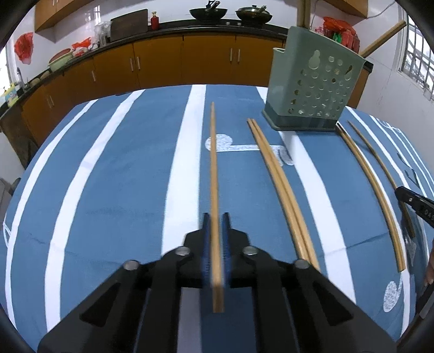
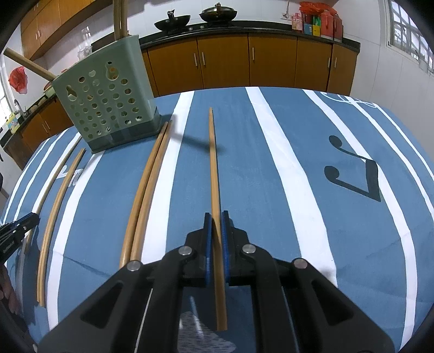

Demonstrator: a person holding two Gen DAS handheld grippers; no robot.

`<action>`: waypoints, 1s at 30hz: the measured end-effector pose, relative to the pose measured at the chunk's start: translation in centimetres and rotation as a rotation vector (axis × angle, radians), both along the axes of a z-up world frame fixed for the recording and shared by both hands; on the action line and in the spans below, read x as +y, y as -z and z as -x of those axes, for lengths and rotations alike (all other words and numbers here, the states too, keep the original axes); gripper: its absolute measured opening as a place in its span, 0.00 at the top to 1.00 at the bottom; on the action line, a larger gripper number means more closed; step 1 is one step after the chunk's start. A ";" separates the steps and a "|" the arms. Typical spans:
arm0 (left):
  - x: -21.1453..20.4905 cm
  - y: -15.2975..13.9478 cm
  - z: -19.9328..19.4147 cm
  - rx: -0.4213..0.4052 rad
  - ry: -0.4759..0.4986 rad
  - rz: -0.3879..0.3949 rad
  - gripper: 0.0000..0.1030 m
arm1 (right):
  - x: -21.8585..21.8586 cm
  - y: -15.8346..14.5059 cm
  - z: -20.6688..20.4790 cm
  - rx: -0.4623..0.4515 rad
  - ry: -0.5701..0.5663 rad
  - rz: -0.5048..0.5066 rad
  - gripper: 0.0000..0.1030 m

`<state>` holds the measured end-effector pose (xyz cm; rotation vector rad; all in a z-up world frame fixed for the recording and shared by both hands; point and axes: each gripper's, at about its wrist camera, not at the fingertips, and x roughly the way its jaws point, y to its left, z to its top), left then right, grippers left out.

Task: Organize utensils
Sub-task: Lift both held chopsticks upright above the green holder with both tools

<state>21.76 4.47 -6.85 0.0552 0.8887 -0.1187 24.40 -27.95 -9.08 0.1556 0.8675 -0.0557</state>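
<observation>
Bright, even daylight from side windows, soft shadows, strong fisheye bending and dark vignette at edges

We are in a home kitchen: orange-brown cabinets [image 2: 271, 62] run under a dark counter [image 1: 168, 28], two woks [image 1: 208, 13] sit on the stove, and a sink tap [image 1: 19, 73] stands by the window.

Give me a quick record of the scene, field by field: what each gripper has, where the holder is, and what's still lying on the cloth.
left gripper: shut on one chopstick
right gripper: shut on another chopstick
holder: green, perforated, upright on the far part of the tablecloth, wooden handles sticking out of its top
loose chopsticks: a touching pair between the grippers, more beside it
surface: blue cloth with white stripes
</observation>
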 end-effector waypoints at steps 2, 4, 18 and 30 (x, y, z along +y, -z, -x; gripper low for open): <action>0.3 -0.2 0.1 0.012 0.001 0.009 0.93 | 0.1 -0.6 0.6 -0.025 -0.007 0.001 0.93; 0.6 -0.8 0.4 -0.002 0.003 0.014 0.93 | 0.1 -1.5 1.0 -0.055 -0.009 0.006 0.93; 2.2 -10.6 2.8 -0.240 0.030 0.137 0.93 | -0.8 -11.0 3.7 -0.320 0.009 0.027 0.93; 1.6 -15.4 2.3 -0.348 0.065 0.153 0.93 | -0.2 -15.7 3.6 -0.429 -0.021 0.033 0.93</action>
